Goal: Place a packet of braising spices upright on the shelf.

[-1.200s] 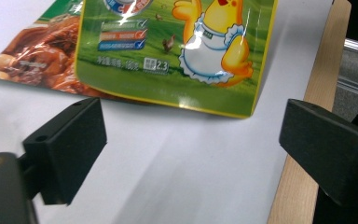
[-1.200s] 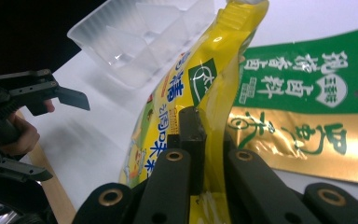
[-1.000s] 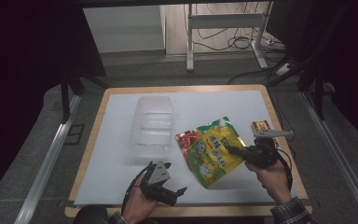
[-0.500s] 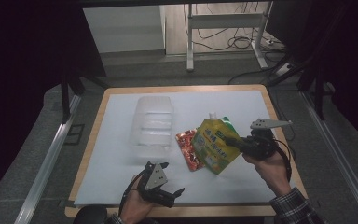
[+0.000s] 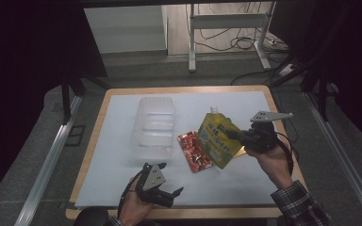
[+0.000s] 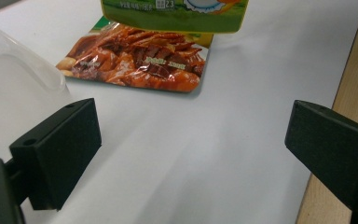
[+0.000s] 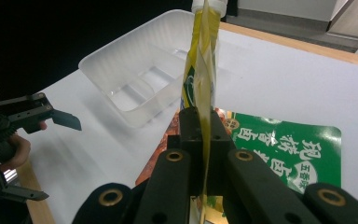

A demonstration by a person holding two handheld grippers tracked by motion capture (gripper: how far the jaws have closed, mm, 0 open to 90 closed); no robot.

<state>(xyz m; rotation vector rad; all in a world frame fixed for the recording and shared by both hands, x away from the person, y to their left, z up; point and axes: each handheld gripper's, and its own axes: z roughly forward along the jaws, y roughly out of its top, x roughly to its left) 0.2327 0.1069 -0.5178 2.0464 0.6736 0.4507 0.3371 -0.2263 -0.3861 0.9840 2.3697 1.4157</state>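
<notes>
My right gripper (image 5: 231, 135) is shut on the edge of a yellow-green spouted pouch (image 5: 215, 136) and holds it upright, off the white table, spout at the top. In the right gripper view the jaws (image 7: 204, 126) pinch the pouch (image 7: 200, 70) edge-on. Under it lie a red food packet (image 5: 195, 150) and a green packet (image 7: 284, 154), both flat on the table. A clear plastic container (image 5: 154, 125) stands to their left. My left gripper (image 5: 173, 197) rests open near the front edge, its jaws (image 6: 191, 149) wide apart with bare table between them.
The white mat (image 5: 113, 165) lies on a wooden-edged table (image 5: 87, 146). In the left gripper view the red packet (image 6: 140, 60) lies ahead, the container wall (image 6: 9, 88) at the left and the wooden edge (image 6: 349, 93) at the right. Dark floor and metal frames surround the table.
The right gripper has risen with the pouch, which went from lying tilted over the packets to hanging upright above them. The left gripper has stayed in place.
</notes>
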